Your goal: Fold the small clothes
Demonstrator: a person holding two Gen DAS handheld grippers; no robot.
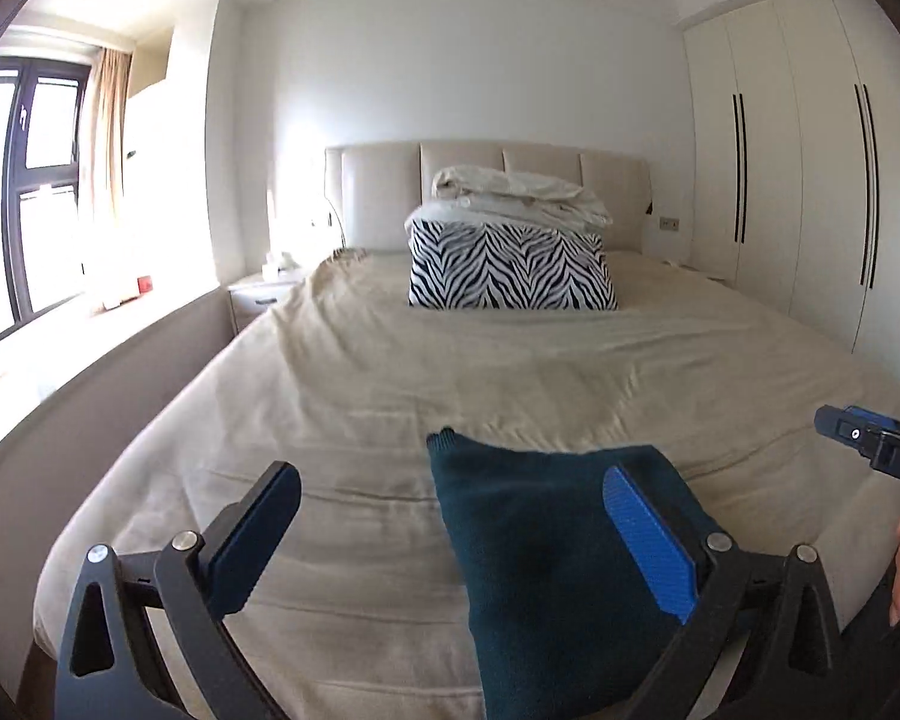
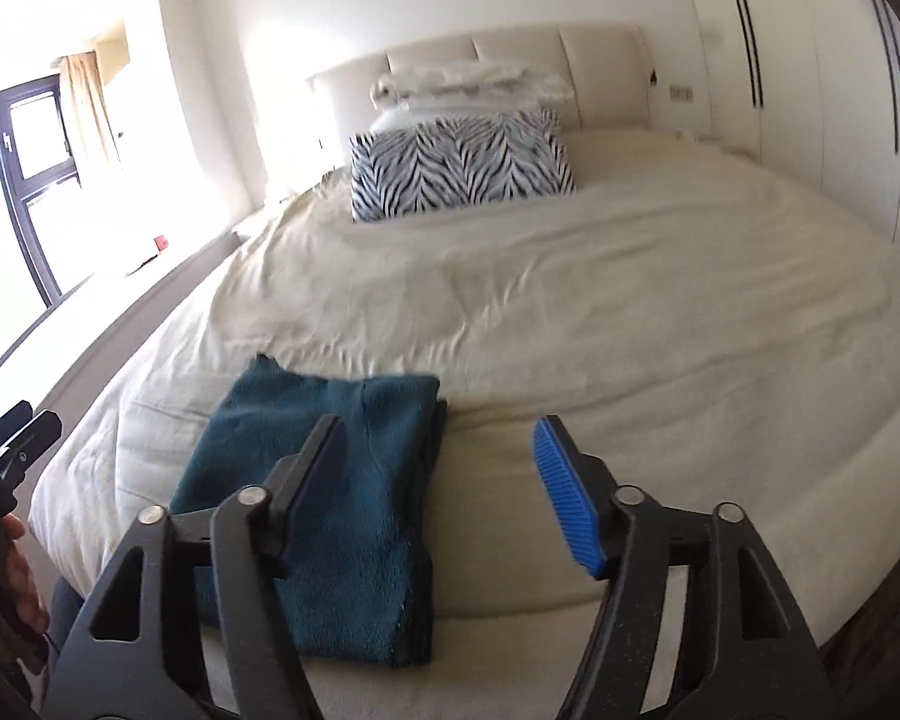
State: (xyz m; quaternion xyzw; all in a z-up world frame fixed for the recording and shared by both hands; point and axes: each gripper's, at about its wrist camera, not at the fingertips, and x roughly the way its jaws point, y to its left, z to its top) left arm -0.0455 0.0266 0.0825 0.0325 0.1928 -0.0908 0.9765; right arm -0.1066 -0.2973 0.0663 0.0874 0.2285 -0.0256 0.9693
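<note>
A dark teal knitted garment [image 1: 546,558] lies folded into a flat rectangle near the foot of the bed [image 1: 360,372]; the right wrist view shows the same garment [image 2: 354,480] with one small corner sticking up at its far left. My left gripper [image 1: 447,492] hangs above the bed with its fingers wide apart and nothing between them; its right finger is in front of the garment. My right gripper [image 2: 441,441] is open too, raised over the garment's right edge, holding nothing. Each gripper shows at the other view's edge, held by a hand.
A zebra-striped pillow [image 1: 510,267] with folded white bedding [image 1: 516,195] on top stands at the padded headboard [image 1: 378,192]. White wardrobe doors [image 1: 810,168] line the right side. A window [image 1: 24,192] and ledge run along the left. The beige cover [image 2: 630,300] is wrinkled.
</note>
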